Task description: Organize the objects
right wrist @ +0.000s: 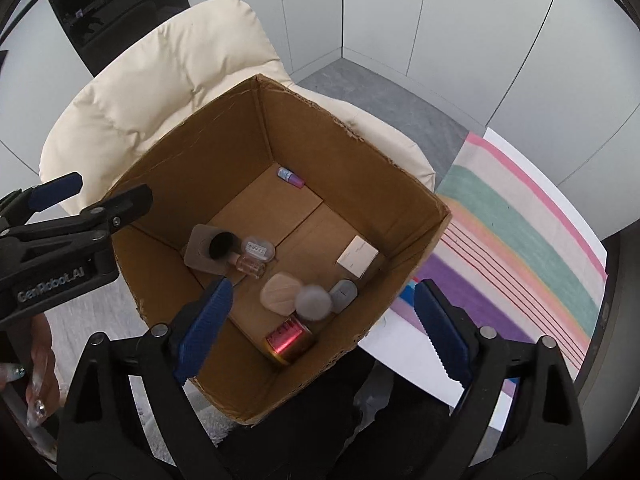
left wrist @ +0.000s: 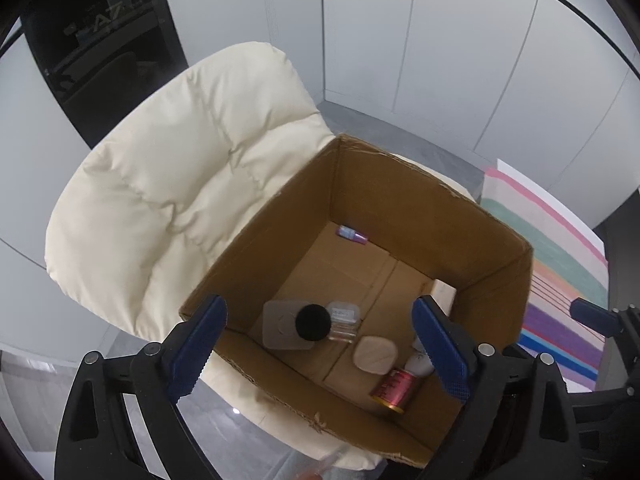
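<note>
An open cardboard box (left wrist: 400,204) (right wrist: 360,152) stands on a cream padded chair (left wrist: 168,184) (right wrist: 168,64). On its floor lie a small purple bottle (left wrist: 352,235) (right wrist: 291,176), a black-headed brush (left wrist: 314,322) (right wrist: 219,245) on a grey card, a clear jar (left wrist: 342,320) (right wrist: 256,258), a beige puff (left wrist: 376,354) (right wrist: 278,294), a red can (left wrist: 394,386) (right wrist: 290,338), a white carton (left wrist: 444,294) (right wrist: 357,257) and a blurred grey ball (right wrist: 314,302). My left gripper (left wrist: 320,346) (right wrist: 112,188) hangs open over the box's near-left side, holding nothing. My right gripper (right wrist: 322,330) is open and empty over the near corner.
A striped cloth (left wrist: 560,280) (right wrist: 520,220) covers a white table (right wrist: 420,364) right of the box. Grey floor (right wrist: 380,96) and white wall panels lie beyond. A dark glass door (left wrist: 100,40) stands behind the chair. A hand with decorated nails (right wrist: 36,364) shows at lower left.
</note>
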`<act>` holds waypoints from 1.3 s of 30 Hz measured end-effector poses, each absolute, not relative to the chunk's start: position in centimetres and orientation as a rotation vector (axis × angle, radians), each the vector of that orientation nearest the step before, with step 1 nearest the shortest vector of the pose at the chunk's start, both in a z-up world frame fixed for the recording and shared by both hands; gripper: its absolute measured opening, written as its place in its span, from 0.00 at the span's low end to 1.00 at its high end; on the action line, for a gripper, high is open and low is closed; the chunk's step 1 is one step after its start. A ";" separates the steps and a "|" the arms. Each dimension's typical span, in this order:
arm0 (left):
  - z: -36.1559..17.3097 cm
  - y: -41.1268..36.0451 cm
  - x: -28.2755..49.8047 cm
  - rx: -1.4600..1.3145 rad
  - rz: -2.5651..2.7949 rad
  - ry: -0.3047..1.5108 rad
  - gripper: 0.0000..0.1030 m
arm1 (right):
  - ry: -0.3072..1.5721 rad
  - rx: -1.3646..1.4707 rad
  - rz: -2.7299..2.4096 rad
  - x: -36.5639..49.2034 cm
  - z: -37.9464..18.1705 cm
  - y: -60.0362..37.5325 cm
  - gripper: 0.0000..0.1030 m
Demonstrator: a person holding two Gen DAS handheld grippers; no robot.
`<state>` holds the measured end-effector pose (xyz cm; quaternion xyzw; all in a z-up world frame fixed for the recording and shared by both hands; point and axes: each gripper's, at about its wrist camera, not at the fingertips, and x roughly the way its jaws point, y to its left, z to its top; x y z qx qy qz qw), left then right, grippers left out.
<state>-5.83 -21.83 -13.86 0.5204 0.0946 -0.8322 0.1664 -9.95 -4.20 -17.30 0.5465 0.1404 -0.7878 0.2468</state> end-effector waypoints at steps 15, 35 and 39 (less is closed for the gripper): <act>-3.0 -16.7 -7.2 1.523 -2.510 0.031 0.93 | 0.062 1.509 -2.431 -9.1 -9.6 2.9 0.91; 5.0 -7.4 0.9 1.549 -2.673 -0.223 1.00 | -0.227 1.651 -2.695 2.0 0.7 12.4 0.91; 4.8 -7.4 0.9 1.582 -2.672 -0.175 1.00 | -0.217 1.634 -2.711 2.4 1.1 12.5 0.91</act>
